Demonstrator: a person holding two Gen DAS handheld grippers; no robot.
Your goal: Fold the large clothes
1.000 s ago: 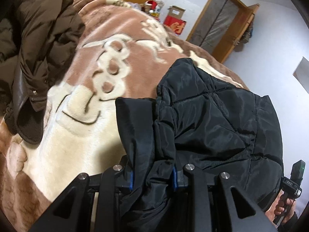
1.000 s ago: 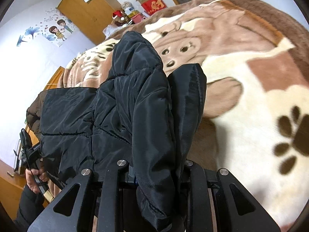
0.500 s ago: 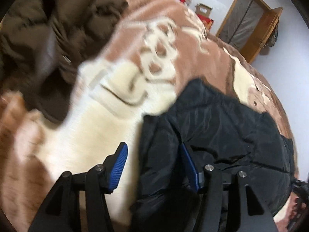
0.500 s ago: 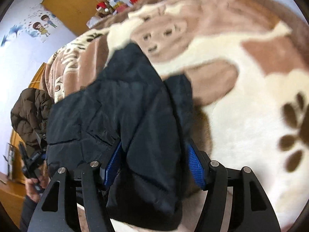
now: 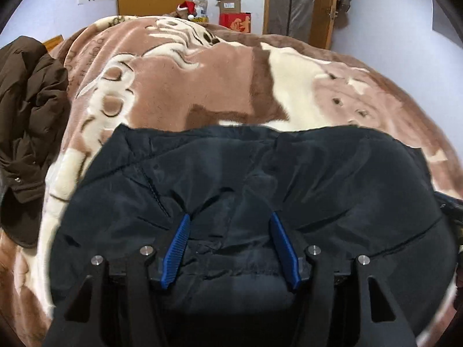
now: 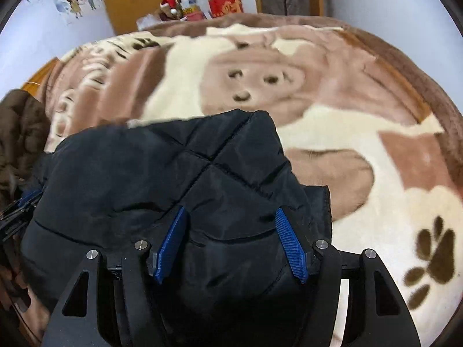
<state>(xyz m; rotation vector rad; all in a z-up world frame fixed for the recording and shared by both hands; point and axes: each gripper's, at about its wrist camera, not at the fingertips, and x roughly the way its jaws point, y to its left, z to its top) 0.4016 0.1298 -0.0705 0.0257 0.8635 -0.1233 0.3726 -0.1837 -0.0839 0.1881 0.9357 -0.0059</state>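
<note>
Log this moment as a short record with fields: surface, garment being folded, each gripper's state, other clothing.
surface: plush blanket with brown and cream animal print, spread over a bed
garment: black padded jacket lying bunched on the blanket
left gripper: jaws have just been opening; open, jacket fabric between the blue pads, not pinched
right gripper: jaws have just been opening; open, astride a jacket fold
other clothing: brown coat heaped at the blanket's left edge, apart from the jacket
</note>
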